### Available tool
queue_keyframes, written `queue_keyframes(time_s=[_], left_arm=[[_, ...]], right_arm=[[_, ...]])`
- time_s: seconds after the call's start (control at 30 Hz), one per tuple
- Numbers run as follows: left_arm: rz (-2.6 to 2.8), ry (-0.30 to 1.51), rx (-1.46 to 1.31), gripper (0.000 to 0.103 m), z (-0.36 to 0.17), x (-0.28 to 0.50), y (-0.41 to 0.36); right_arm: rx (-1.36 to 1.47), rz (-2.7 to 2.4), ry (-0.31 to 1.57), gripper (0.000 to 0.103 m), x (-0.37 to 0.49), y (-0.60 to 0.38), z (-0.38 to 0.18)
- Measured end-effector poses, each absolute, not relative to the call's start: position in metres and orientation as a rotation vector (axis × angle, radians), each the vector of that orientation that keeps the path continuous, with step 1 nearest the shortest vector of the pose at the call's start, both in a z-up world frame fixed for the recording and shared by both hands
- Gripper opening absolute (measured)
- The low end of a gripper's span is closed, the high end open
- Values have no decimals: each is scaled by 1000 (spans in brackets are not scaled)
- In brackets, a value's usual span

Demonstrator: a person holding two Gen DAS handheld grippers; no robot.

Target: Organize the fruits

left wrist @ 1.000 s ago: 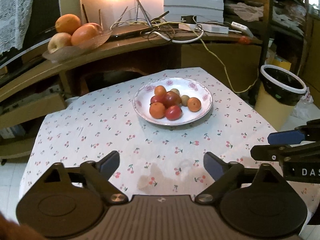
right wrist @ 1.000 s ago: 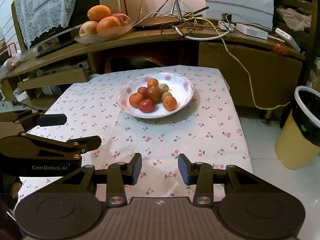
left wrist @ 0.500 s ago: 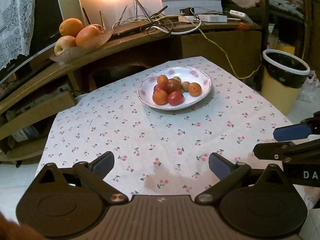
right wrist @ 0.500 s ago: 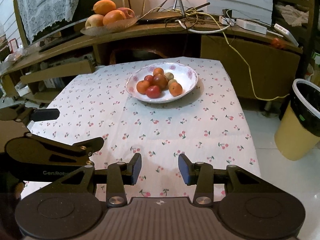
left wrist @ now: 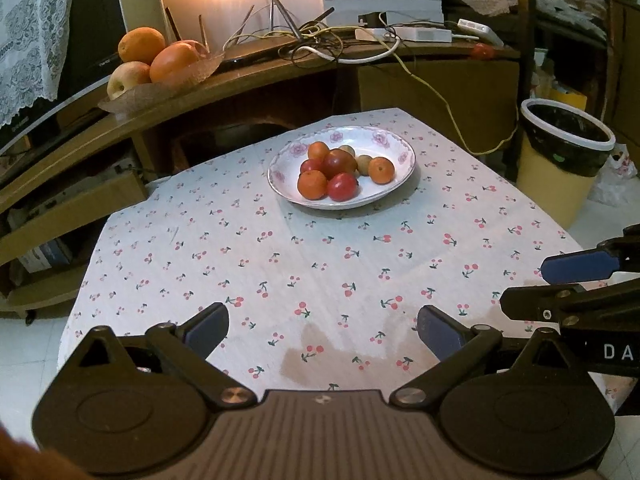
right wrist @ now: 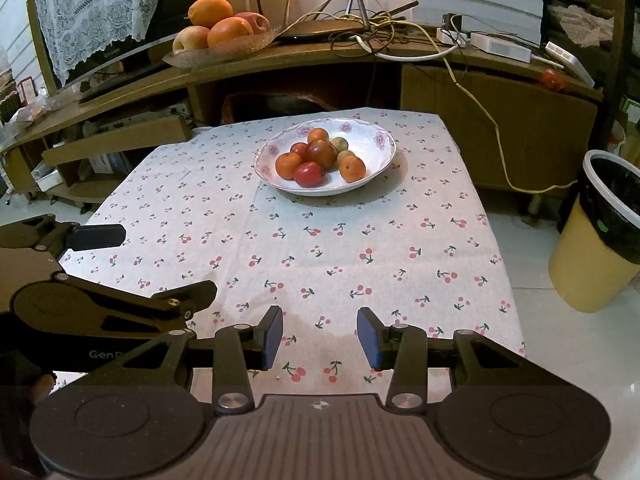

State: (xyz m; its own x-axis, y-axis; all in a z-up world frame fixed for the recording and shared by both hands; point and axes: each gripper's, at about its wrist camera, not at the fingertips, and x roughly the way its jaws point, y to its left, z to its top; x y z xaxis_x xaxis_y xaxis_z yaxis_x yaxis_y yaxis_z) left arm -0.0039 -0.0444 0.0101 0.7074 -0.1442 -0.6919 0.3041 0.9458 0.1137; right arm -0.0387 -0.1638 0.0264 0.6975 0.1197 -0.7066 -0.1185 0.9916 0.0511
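Note:
A white floral plate (left wrist: 396,184) (right wrist: 376,164) sits at the far side of the cherry-print tablecloth (left wrist: 280,264) (right wrist: 304,240). It holds several small fruits: oranges (left wrist: 312,184) (right wrist: 352,169), red ones (left wrist: 342,187) (right wrist: 309,174) and small brownish ones. My left gripper (left wrist: 322,330) is open and empty above the table's near edge; it also shows at the left of the right wrist view (right wrist: 156,268). My right gripper (right wrist: 320,338) is open and empty beside it; it also shows at the right of the left wrist view (left wrist: 560,284).
A glass dish with large oranges and apples (left wrist: 160,64) (right wrist: 220,28) sits on the wooden shelf behind, next to tangled cables (left wrist: 320,44). A yellow bin with a black liner (left wrist: 560,160) (right wrist: 600,232) stands right of the table.
Both grippers have pulled back from the plate, so more of the tablecloth shows and the plate looks smaller. Both stay open and empty.

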Motion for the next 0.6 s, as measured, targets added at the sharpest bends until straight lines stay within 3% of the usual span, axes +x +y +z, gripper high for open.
queue_keyframes(time_s=[0.6], left_arm=[[-231, 727, 220, 103, 14, -6, -40]], right_arm=[[2, 130, 792, 42, -38, -164, 25]])
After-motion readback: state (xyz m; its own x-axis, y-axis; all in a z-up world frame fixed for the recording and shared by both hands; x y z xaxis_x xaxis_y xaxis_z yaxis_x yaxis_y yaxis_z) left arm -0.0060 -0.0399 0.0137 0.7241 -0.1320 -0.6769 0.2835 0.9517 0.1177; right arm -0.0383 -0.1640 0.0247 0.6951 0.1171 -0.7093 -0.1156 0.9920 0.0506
